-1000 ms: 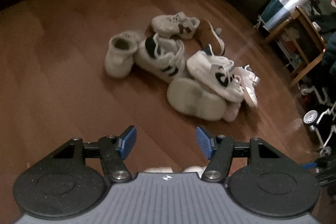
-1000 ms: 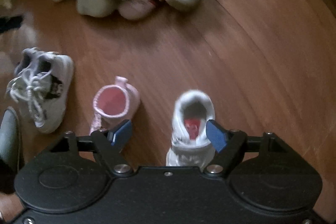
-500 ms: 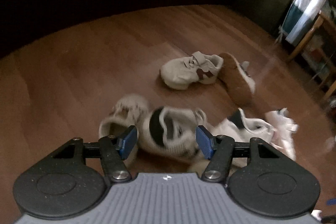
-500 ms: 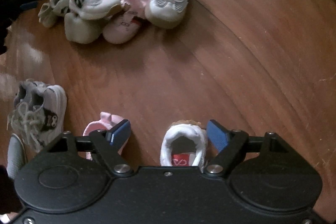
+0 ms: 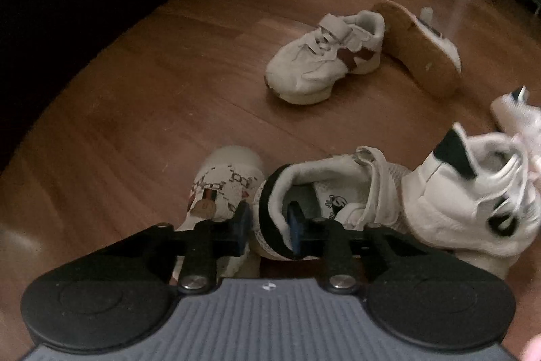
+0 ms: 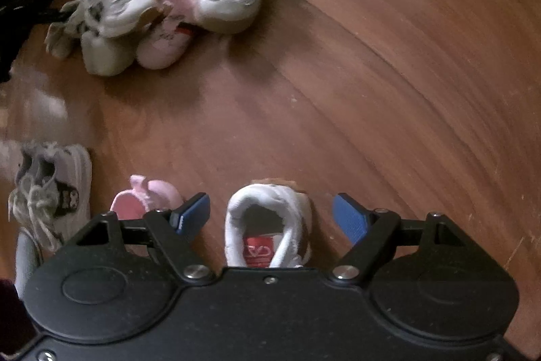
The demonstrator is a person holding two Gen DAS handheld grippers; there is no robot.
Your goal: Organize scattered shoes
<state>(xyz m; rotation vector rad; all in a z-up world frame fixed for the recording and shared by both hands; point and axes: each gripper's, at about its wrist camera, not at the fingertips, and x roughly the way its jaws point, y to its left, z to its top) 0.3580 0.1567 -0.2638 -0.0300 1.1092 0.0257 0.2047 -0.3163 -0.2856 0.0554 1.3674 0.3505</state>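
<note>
Grasped shoe: the white strap sneaker with a black heel collar [image 5: 324, 192] lies on the wooden floor [image 5: 169, 83] at the near edge of the pile, its heel toward the camera.
Left hand-held gripper [image 5: 268, 227]: clamped narrow on that sneaker's heel collar, one blue pad outside the collar, the other down inside the opening.
What changed: a second ago these jaws stood wide and empty, well short of the pile; half a second ago they straddled the sneaker's heel; now they are shut on it.
Meaning for the task: the grasp looks complete, so this shoe is probably ready to be lifted out and carried toward the row.
Neighbours: a patterned white shoe [image 5: 223, 188] sits just beside the left pad; a white high-top with black marks [image 5: 473, 202] leans against the sneaker's toe end and may shift when it is lifted.
Farther shoes: a cream sneaker with a brown patch [image 5: 324, 60] and an overturned tan-soled shoe [image 5: 419, 49] lie apart, beyond.
Right hand-held gripper [image 6: 270, 219]: wide, gripping nothing, its pads on either side of a white shoe with a red insole label [image 6: 267, 225] without touching it.
Row: a pink shoe [image 6: 145, 202] and a grey laced sneaker [image 6: 50, 192] stand beside that shoe.
</note>
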